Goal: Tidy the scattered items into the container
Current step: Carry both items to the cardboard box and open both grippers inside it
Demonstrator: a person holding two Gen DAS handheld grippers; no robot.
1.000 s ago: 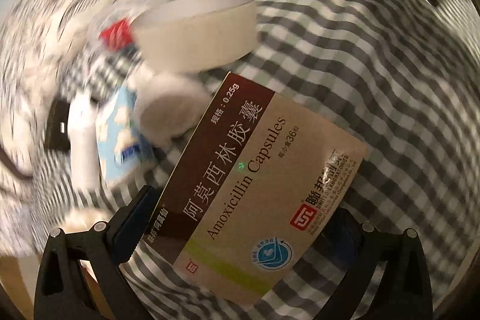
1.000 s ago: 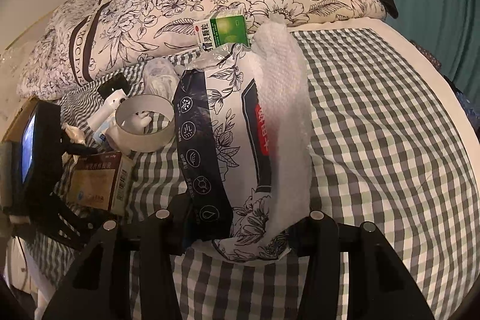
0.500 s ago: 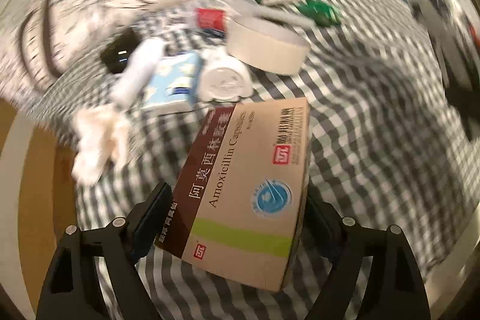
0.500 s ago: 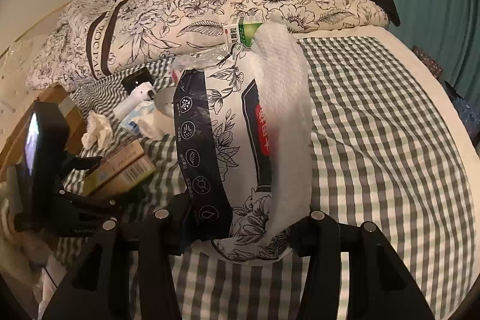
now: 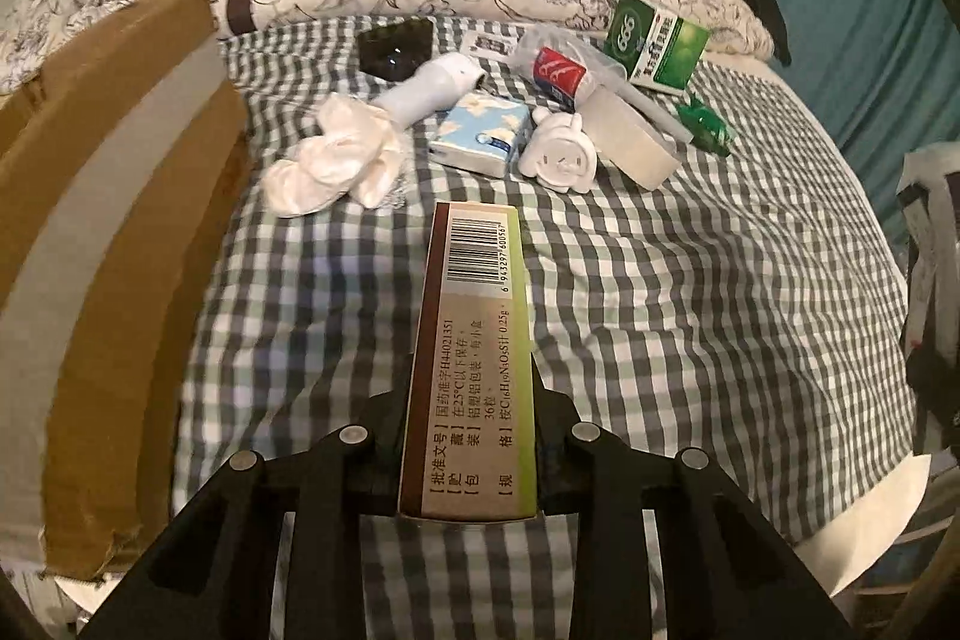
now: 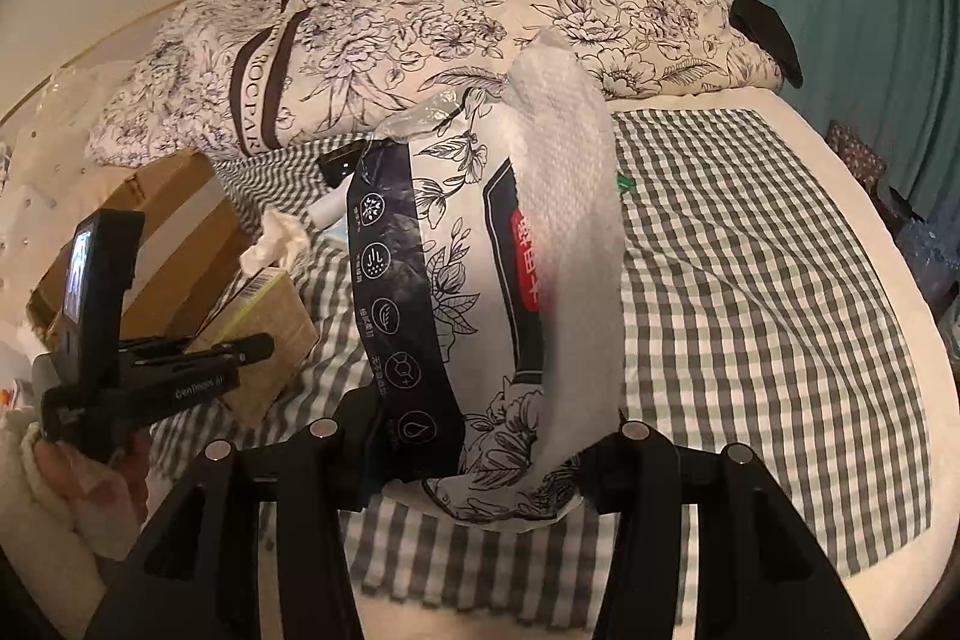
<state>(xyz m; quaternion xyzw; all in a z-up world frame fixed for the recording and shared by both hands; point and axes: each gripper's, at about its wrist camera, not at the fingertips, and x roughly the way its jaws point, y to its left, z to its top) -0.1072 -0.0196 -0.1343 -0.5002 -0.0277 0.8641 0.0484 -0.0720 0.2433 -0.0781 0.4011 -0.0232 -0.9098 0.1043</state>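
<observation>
At far left stood the open brown cardboard carton (image 5: 120, 244). The left gripper (image 5: 471, 436), clamped on a tan amoxicillin box (image 5: 471, 364), had swung it edge-up off the checked bedspread (image 5: 690, 310) towards that carton. The right gripper (image 6: 480, 454) still pinched a floral wet-wipe pack (image 6: 480, 280), clutter (image 5: 480, 136) waiting beyond.
</observation>
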